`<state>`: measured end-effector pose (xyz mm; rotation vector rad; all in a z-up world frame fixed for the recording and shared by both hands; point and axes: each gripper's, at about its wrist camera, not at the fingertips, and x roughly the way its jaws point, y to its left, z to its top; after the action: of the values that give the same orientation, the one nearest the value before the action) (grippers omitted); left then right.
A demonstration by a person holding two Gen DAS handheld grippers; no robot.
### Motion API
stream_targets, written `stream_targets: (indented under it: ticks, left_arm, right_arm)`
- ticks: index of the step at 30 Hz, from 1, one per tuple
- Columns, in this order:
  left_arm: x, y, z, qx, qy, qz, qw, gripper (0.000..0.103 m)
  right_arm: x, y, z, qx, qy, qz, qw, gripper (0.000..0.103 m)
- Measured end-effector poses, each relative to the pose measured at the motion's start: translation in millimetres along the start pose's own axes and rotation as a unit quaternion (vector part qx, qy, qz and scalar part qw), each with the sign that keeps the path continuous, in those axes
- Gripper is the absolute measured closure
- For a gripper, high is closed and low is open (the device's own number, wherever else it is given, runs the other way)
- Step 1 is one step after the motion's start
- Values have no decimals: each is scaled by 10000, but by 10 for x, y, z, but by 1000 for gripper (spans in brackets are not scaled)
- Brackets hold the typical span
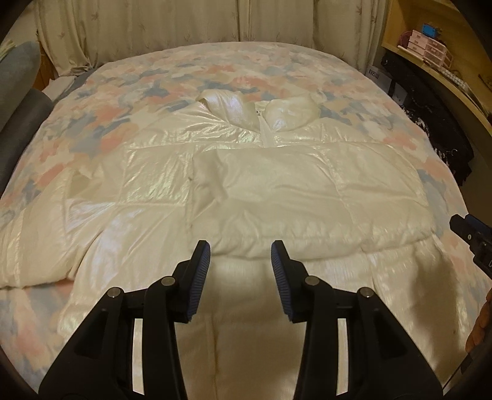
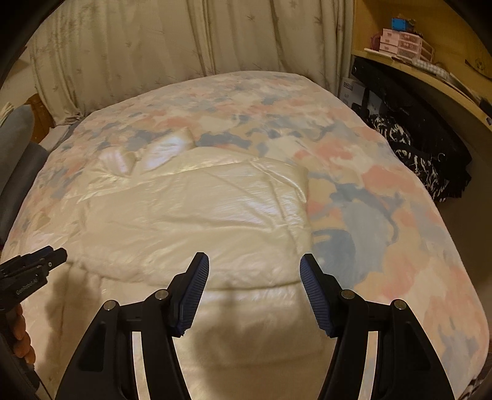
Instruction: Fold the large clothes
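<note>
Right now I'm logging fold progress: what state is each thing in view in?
White puffer jacket: spread flat on the bed, zipped, one sleeve folded across the chest.
Other sleeve: still spread out to the side, unfolded.
Hood: lying flat beyond the collar.
Floral bedspread: spread over the bed, under the jacket.
Left tool: open, empty, above the jacket.
Right tool: open, empty, above the jacket.
Curtains: drawn.

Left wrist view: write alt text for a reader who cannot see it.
A shiny cream puffer jacket lies front-up on a bed with a floral bedspread, one sleeve folded across its chest and the other spread out to the left. The left claw hangs open above the jacket, holding nothing. Curtains hang behind the bed.
</note>
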<state>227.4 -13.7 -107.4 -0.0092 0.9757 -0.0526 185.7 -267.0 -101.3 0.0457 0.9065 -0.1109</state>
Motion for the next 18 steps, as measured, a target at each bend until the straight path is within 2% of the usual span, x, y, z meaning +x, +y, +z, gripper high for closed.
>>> stream_targets:
  ticks: [11,18]
  left_arm:
    - [-687,126,-542,-80,-178,-173,9997,65]
    - [-1029,284,-860,-161,-216,120,9996,65]
  right_arm:
    - [-836,447,-485,-154,-128,198,9996,40]
    - [-1239,850,-815,-330,-164,344,9987,40]
